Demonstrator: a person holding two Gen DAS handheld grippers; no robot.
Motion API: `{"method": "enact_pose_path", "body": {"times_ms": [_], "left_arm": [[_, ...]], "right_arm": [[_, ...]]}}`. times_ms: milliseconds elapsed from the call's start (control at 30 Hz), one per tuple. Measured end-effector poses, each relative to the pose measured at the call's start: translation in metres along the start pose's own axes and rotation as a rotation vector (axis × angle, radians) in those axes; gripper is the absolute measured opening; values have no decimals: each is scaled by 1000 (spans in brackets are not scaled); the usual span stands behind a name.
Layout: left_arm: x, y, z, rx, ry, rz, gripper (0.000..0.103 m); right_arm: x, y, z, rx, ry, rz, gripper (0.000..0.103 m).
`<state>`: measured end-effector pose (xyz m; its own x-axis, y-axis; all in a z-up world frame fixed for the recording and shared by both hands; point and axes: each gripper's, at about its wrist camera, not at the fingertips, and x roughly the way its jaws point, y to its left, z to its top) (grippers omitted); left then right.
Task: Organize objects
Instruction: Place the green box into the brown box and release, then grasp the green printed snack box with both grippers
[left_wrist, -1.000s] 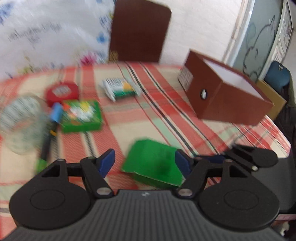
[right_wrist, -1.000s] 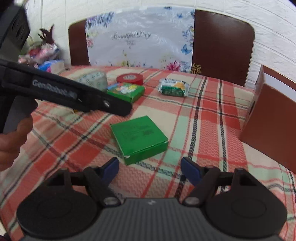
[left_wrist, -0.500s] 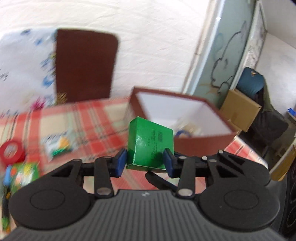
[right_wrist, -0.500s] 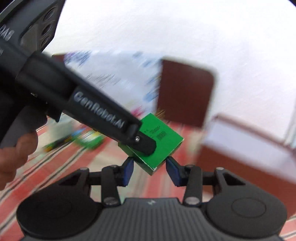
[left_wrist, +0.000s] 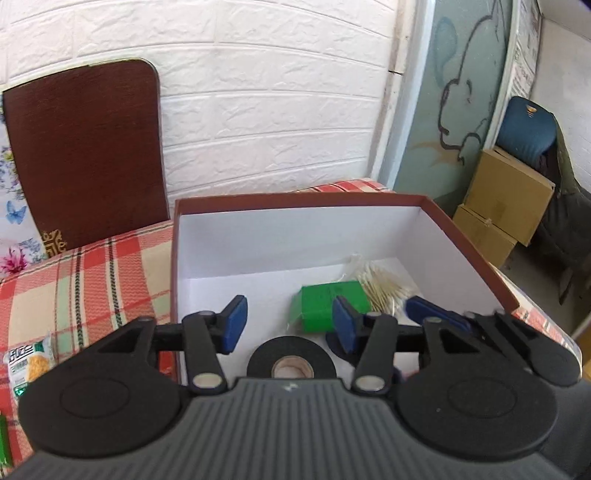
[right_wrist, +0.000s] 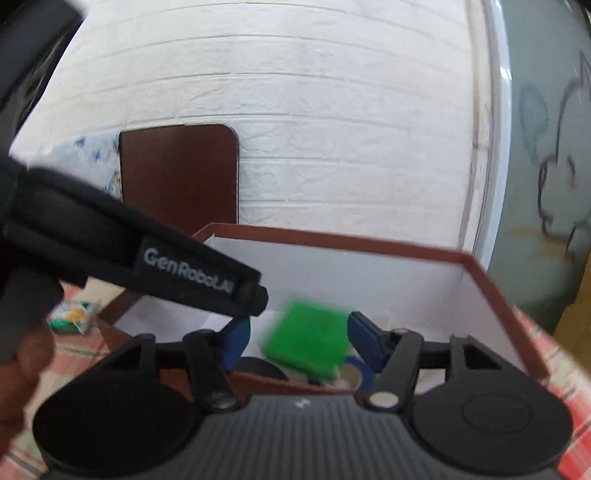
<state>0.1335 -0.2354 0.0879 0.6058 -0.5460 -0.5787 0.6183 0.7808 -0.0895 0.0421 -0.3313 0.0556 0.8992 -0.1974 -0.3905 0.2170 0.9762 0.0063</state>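
The green box (left_wrist: 325, 306) lies inside the brown box (left_wrist: 295, 201) with white inner walls, beside a bundle of cotton swabs (left_wrist: 380, 288) and a black tape roll (left_wrist: 291, 363). My left gripper (left_wrist: 286, 325) is open and empty above the box's near side. My right gripper (right_wrist: 299, 341) is open too; the green box (right_wrist: 308, 341) shows blurred between and beyond its blue pads, inside the brown box (right_wrist: 491, 291). The left gripper's body (right_wrist: 147, 258) crosses the right wrist view at left.
A checked red tablecloth (left_wrist: 85, 280) covers the table. A snack packet (left_wrist: 27, 363) lies at the left; it also shows in the right wrist view (right_wrist: 72, 317). A brown chair back (left_wrist: 85, 147) stands behind. Cardboard boxes (left_wrist: 506, 199) stand at far right.
Both grippers held the green box together above the table half a second ago. Both have opened and the green box now sits inside the brown box.
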Motion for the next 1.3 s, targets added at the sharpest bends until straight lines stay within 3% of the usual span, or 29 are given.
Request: {"method": "enact_pose_path", "body": {"times_ms": [100,333,567,733,1000,1100,1200,1300], "left_arm": [[-12,-1,-1,27,-9,62,54],[-43,14,-12,21,-9,138,54],[-78,69,-47,-52,-20,202,57],[-108,136,-114,-122,8,307,59],[-151,198,-208,-190,4,429,60],[-160,200,-219,-207,-70,428,60],[-152,202,-217,-199,-74,439,63],[-150,207,-217,-216,-82,410,66]], "right_arm": [[-14,0,-8,2,-42,-42,58],[-34,-2,-6,88,-37,-17,58],[-55,25,0,59,-51,15,58],[-64,72,-4,-35,-48,129,58],[-26,177,-33,-239,106,414,58],[-3,212,-28,-249,141,496,60],[23,249,-21,-311,152,561,83],[52,283,-18,-388,162,556,86]]}}
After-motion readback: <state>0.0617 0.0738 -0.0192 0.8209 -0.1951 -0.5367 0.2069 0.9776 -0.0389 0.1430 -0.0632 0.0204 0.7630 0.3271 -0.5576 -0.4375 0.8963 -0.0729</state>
